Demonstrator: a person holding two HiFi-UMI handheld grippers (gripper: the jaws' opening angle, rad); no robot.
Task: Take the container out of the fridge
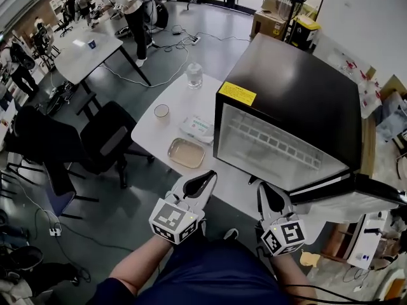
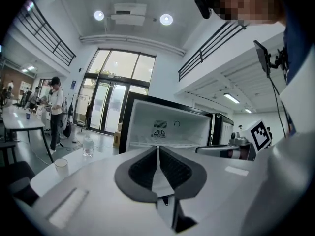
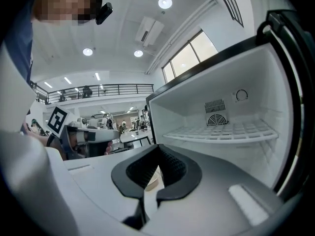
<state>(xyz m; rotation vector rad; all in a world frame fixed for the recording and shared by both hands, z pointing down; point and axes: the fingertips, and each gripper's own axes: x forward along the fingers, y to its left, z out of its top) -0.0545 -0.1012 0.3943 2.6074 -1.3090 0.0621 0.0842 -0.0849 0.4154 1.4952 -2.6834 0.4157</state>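
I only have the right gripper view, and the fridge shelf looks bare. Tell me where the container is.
Observer: The shallow clear plastic container sits on the white table. It is outside the black mini fridge, to the left of its open front in the head view.
Operator: Report what else is on that table.
Observer: A small clear cup, a clear water bottle and a flat white packet, all beyond the container.
Operator: Give me the left tongs.
Observer: The left gripper has its tongs together with nothing between them. It is near the container but not touching it.
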